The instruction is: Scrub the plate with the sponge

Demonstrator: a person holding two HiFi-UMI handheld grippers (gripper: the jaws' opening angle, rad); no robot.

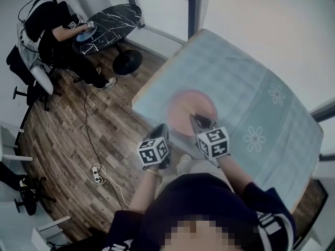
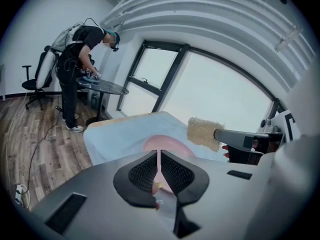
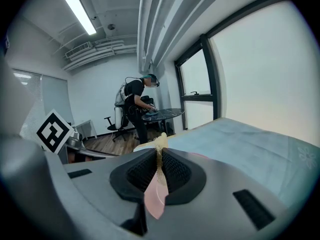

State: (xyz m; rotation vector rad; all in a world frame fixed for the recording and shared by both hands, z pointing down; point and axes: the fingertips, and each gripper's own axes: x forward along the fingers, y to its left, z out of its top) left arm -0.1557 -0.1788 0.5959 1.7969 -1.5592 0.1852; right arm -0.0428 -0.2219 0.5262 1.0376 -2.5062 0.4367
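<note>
In the head view, the left claw [image 1: 163, 128] and right claw [image 1: 197, 120] meet at the near edge of the pink plate [image 1: 183, 104] on the table [image 1: 251, 82]. In the left gripper view, the left claw is shut tight on the plate's rim, with the yellow sponge [image 2: 202, 132] ahead to its right. In the right gripper view, the right claw squeezes the sponge flat, and the plate is just under it.

Office-type room set up as a recording lab. Evidence: wood-look plank floor [image 1: 63, 135], wheeled office chair [image 2: 31, 85], round black marble-top table [image 1: 112, 22] on a pedestal, big dark-framed windows [image 2: 210, 89], exposed ceiling pipes [image 3: 155, 19], tube light [image 3: 79, 11]. Power strip [image 1: 97, 174] and loose cable [image 1: 85, 109] on the floor. Second person [image 1: 49, 20] at that table wears a head rig and backpack and handles marker-cube grippers [image 1: 77, 25].
</note>
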